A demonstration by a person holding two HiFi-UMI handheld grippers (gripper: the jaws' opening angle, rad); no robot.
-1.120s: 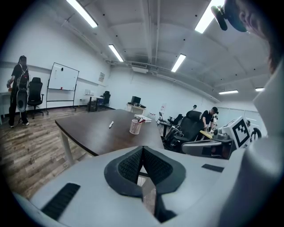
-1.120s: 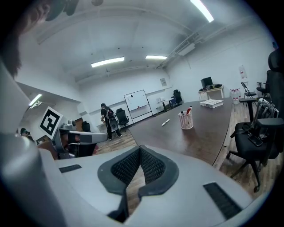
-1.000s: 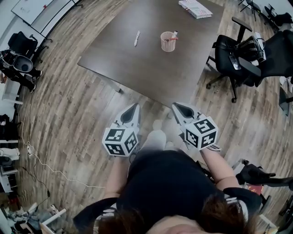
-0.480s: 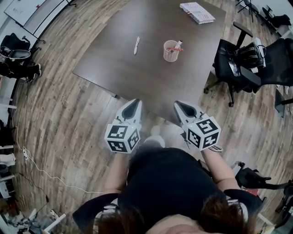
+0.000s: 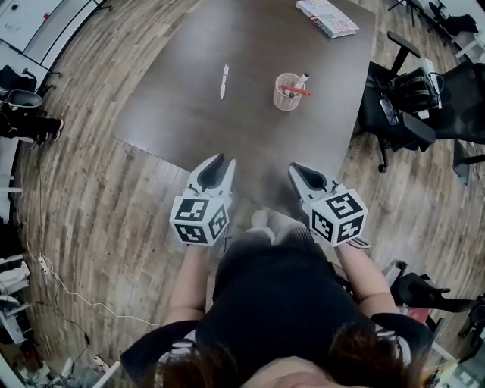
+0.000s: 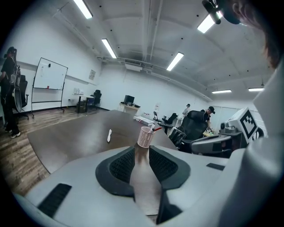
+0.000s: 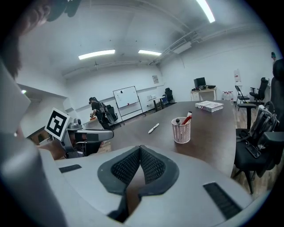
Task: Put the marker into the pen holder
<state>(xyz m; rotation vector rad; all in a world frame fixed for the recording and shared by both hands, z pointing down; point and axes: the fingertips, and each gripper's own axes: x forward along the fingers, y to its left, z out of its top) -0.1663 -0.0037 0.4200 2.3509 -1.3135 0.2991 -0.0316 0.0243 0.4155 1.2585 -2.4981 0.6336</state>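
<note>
From the head view: a big dark table (image 5: 189, 114) filling the upper half of the frame. White marker (image 5: 224, 80) lying flat on it, upper middle, well apart from both claws. Pink pen holder (image 5: 287, 92) standing near the marker on its right, with a red pen (image 5: 297, 92) and one more pen inside. Book (image 5: 327, 17) at the top edge, black chair (image 5: 402, 91) at the right. Left claw (image 5: 214, 162) and right claw (image 5: 298, 170) side by side in the middle, at the near edge of the table, touching nothing

From the left gripper view: left claw (image 6: 142, 150) at the bottom middle, jaws opening, a small gap, nothing between. Beyond the tips, the pen holder (image 6: 145, 137) in the middle of the frame, the marker (image 6: 109, 135) to its left on the table (image 6: 66, 142)

From the right gripper view: right claw (image 7: 140, 150) at the bottom middle, tips pressed together, nothing inside. Marker (image 7: 153, 128) flat on the table in the middle, pen holder (image 7: 181, 130) just right of it, book (image 7: 209, 105) farther back on the right
</note>
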